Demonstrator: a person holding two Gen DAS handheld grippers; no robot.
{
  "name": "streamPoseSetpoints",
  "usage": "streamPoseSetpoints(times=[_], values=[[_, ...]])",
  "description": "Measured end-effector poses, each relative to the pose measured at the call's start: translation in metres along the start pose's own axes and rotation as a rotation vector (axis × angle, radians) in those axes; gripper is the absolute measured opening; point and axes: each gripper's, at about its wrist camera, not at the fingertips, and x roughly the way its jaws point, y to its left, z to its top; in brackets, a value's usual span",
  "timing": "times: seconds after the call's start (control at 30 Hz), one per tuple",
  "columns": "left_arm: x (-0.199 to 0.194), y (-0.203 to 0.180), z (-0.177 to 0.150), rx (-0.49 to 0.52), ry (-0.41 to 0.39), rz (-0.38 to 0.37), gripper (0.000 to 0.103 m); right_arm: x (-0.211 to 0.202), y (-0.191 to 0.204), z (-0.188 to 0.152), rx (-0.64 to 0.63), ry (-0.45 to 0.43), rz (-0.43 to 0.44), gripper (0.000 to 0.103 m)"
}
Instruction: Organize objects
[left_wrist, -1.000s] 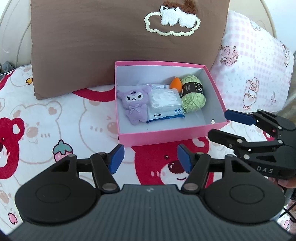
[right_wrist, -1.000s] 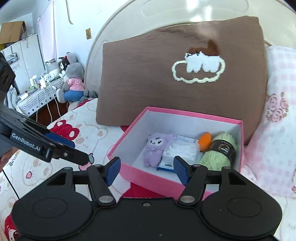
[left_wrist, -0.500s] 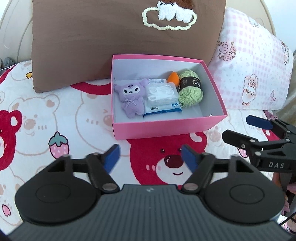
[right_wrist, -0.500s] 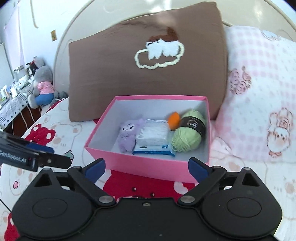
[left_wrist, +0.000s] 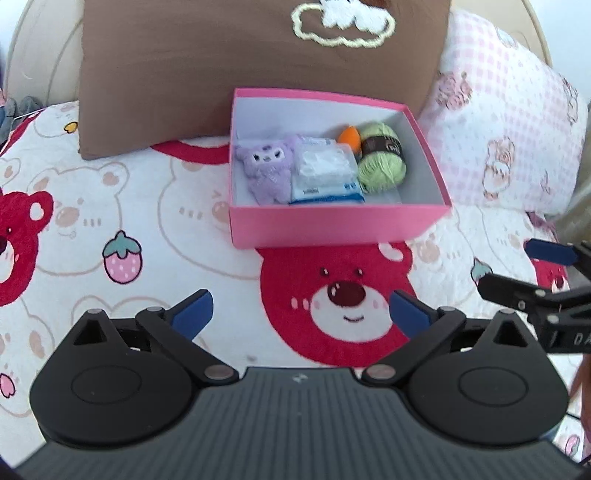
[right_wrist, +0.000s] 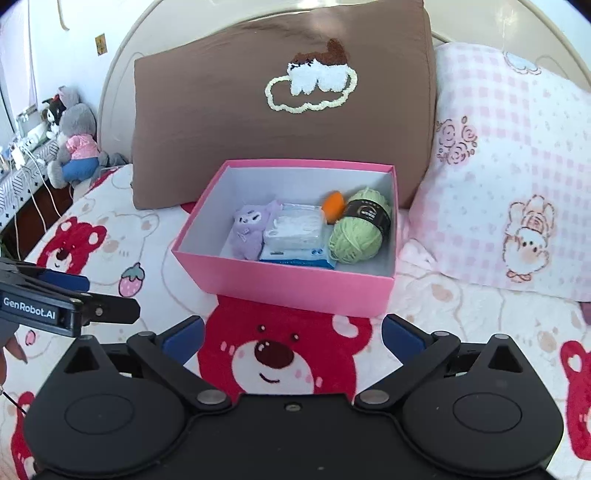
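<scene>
An open pink box (left_wrist: 332, 225) (right_wrist: 288, 280) sits on the bear-print bedspread. Inside lie a purple plush toy (left_wrist: 266, 173) (right_wrist: 249, 232), a pack of wipes (left_wrist: 323, 173) (right_wrist: 295, 236), an orange sponge (left_wrist: 349, 137) (right_wrist: 333, 204) and a green yarn ball (left_wrist: 382, 158) (right_wrist: 360, 232). My left gripper (left_wrist: 301, 312) hovers over the bedspread in front of the box. Its jaws are opening, with nothing between them. My right gripper (right_wrist: 291, 338) is also short of the box, its jaws opening and empty. Each gripper shows at the edge of the other's view.
A brown pillow (left_wrist: 240, 66) (right_wrist: 258, 110) leans on the headboard right behind the box. A pink checked pillow (left_wrist: 509, 122) (right_wrist: 509, 166) lies to its right. Stuffed toys (right_wrist: 74, 147) and cables sit beside the bed at far left.
The jaws of both grippers have spread much wider. Both have drawn back from the box, and the right view has swung so the box sits in its middle.
</scene>
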Motion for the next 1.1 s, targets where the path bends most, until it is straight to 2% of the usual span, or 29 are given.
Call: streamPoseSetpoints(times=[0.2,0.3,0.53,0.77,1.1], values=[[-0.006,-0.009,-0.004,0.025,0.013,0.033,0.103,0.0,-0.001,-0.007,0.007,0.041,-0.031,0.103],[-0.008,-0.012,-0.005,0.025,0.015,0.045,0.103,0.002,-0.004,-0.009,0.024,0.052,-0.005,0.103],[-0.005,-0.009,-0.007,-0.012,0.025,0.055,0.103,-0.003,-0.002,-0.01,0.015,0.039,-0.028,0.103],[0.002,-0.013,-0.01,0.002,0.062,0.08,0.103,-0.007,0.001,-0.012,0.014,0.037,-0.031,0.103],[-0.004,-0.02,-0.013,0.005,0.058,0.104,0.103,-0.012,0.002,-0.015,0.017,0.042,-0.041,0.103]])
